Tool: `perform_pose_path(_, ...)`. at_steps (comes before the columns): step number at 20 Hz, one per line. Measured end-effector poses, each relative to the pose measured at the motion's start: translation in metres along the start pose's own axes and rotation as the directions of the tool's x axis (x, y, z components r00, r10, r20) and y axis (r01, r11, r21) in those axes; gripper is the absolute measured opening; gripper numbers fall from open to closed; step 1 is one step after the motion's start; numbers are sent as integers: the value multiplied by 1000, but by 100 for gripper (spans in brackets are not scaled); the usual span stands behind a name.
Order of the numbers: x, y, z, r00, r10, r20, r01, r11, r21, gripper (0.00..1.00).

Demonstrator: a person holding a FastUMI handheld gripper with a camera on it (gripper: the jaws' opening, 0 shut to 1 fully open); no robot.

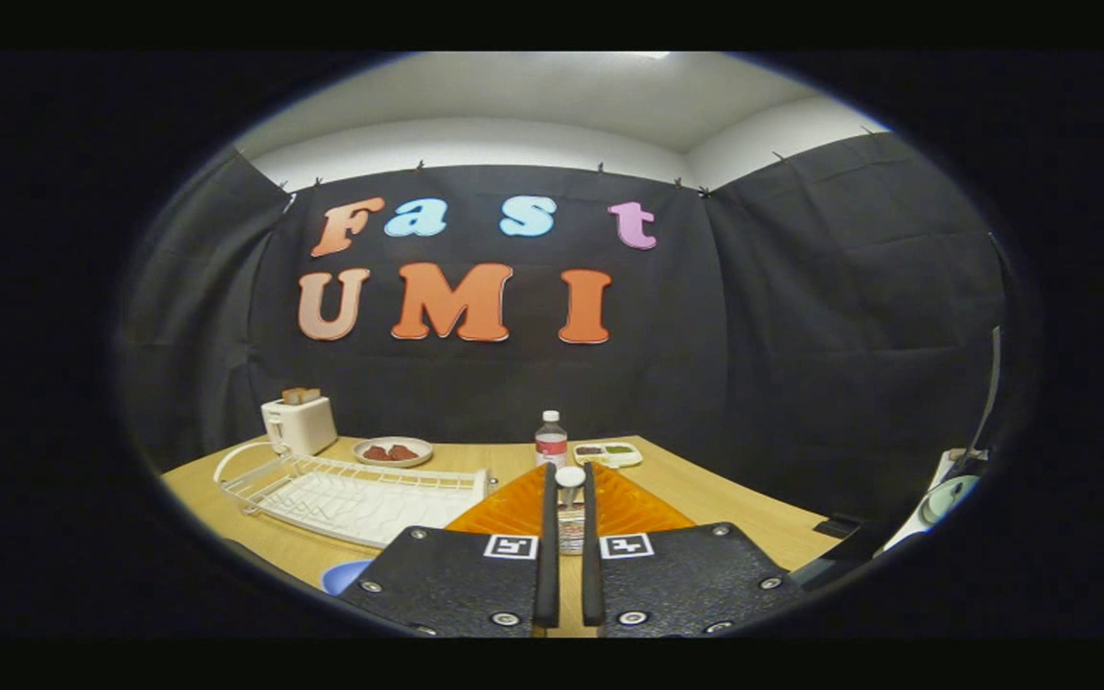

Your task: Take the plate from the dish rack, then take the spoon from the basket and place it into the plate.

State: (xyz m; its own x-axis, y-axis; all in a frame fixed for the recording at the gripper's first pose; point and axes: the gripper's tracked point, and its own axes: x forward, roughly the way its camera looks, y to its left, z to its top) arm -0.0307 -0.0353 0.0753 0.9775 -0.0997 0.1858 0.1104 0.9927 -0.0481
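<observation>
My gripper (569, 476) is narrowed onto a slim object with a rounded white end, which looks like the spoon (569, 498). It stands in the thin gap between my fingers, and its white end pokes out at the fingertips. Right behind and under the fingers lies the orange ribbed basket (643, 506), spreading to both sides of them. The white wire dish rack (351, 494) stands to the left on the wooden table (724, 498) with no plate in it. A blue plate (343, 575) peeks out beside my left finger, mostly hidden by the gripper body.
Beyond the basket stand a water bottle (551, 441) and a small tray of food (608, 452). A white toaster (299, 422) and a dish with dark pieces (392, 451) sit at the back left. Dark equipment lies off the table's right edge.
</observation>
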Motion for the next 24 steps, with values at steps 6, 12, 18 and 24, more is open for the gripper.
perform_pose_path(6, -50, 41, -1, 992, 127, -13, -126, 992, 26, 9)
perform_pose_path(12, -82, 76, -17, 975, 218, -41, -217, 976, 23, 9)
perform_pose_path(18, -87, 106, -42, 957, 279, -77, -279, 960, 16, 9)
perform_pose_path(24, -80, 118, -74, 944, 304, -127, -307, 952, 0, 9)
